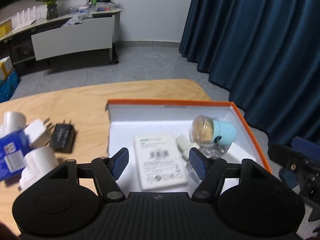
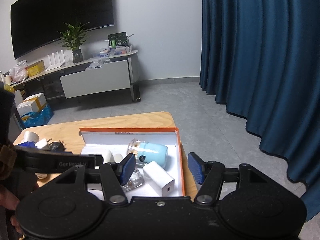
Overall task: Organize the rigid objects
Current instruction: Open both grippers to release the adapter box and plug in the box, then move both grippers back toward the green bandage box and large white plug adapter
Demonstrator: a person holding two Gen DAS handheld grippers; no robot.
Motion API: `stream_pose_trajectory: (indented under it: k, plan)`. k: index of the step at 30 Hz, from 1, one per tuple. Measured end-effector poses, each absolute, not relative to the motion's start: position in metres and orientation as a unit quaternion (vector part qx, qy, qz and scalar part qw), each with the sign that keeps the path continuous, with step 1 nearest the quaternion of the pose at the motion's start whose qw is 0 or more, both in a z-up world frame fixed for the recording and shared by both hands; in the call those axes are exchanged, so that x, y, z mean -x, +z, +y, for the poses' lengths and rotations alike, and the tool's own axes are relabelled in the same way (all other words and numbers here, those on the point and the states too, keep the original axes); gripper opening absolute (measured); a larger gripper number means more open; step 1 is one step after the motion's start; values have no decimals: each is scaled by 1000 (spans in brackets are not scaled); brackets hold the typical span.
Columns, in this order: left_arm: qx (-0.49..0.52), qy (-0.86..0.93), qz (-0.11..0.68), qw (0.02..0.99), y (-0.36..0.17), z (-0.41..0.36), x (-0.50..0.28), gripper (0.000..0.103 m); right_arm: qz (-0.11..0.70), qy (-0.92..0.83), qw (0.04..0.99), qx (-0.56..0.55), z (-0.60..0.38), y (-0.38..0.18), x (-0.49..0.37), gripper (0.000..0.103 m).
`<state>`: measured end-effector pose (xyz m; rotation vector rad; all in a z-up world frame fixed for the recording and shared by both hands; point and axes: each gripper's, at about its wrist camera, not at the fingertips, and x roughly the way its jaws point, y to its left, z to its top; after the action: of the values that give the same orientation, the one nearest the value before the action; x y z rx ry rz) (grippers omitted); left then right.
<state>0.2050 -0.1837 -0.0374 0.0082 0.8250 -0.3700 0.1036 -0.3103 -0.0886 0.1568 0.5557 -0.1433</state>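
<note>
Now my left gripper [image 1: 158,163] gapes empty above the orange-rimmed white cardboard box [image 1: 252,132], my right gripper [image 2: 161,168] parted too (straddling its right wall), bare wooden tabletop [image 1: 80,104] beyond.

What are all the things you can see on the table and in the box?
Table: one, light wood, under everything.
Box: one, orange rim, white inside, on the table.
Toothpick jar: one, clear with blue cap, lying in the box.
Flat pack: one, white, in the box.
White charger: one, in the box.
Black plug: one, on the table, left of the box.
White plugs: several, on the table's left.
Blue carton: one, far left.
Left gripper: open, above the box.
Right gripper: open.
</note>
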Motion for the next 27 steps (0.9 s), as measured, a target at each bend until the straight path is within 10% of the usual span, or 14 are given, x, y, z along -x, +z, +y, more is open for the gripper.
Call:
stream_pose_trajectory:
  k: [27]
  plan:
    - [36,-53,399,915,-12,-52,-140,84,302,40,951,-52,-203,-81,-100,76]
